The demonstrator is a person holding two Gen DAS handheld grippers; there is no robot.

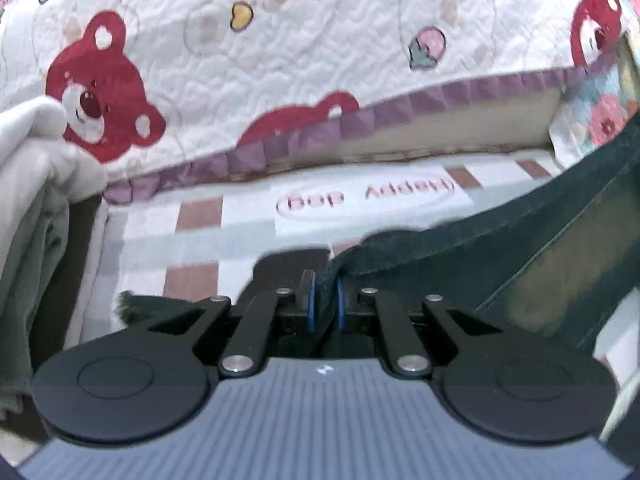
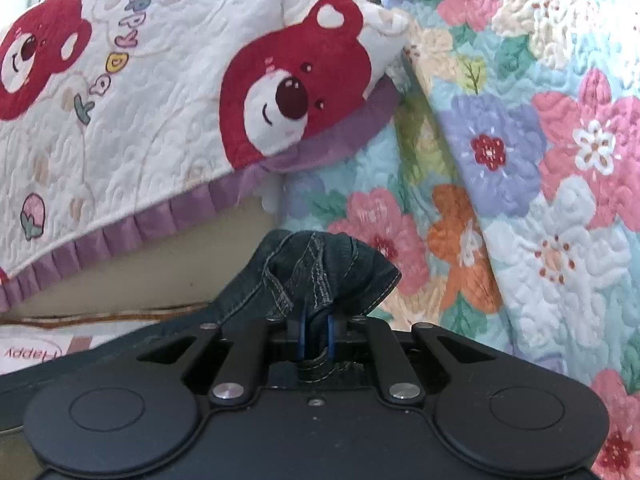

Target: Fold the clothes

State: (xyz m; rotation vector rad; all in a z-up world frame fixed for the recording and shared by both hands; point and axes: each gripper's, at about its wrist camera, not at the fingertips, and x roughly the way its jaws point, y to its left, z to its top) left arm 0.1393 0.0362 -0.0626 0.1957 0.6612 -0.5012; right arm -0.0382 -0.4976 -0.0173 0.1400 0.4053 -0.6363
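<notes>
Jeans (image 2: 320, 268): dark denim, coarse matt weave, pale contrast stitching. Bear quilt (image 2: 160, 128) above jeans: white quilted cloth, puckered matt surface, lilac pleated trim. Floral quilt (image 2: 540, 160) right of jeans: same puckered quilting. Right gripper (image 2: 316, 336): matt black plastic links, shiny metal rivets, blue pads (image 2: 331, 334).

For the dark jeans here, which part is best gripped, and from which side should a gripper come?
Grip the jeans at a stitched edge, coming in from the open side along the cloth. The seam bunches thick between the right gripper pads; the left gripper pinches a thin edge, with the denim running taut to the right.
</notes>
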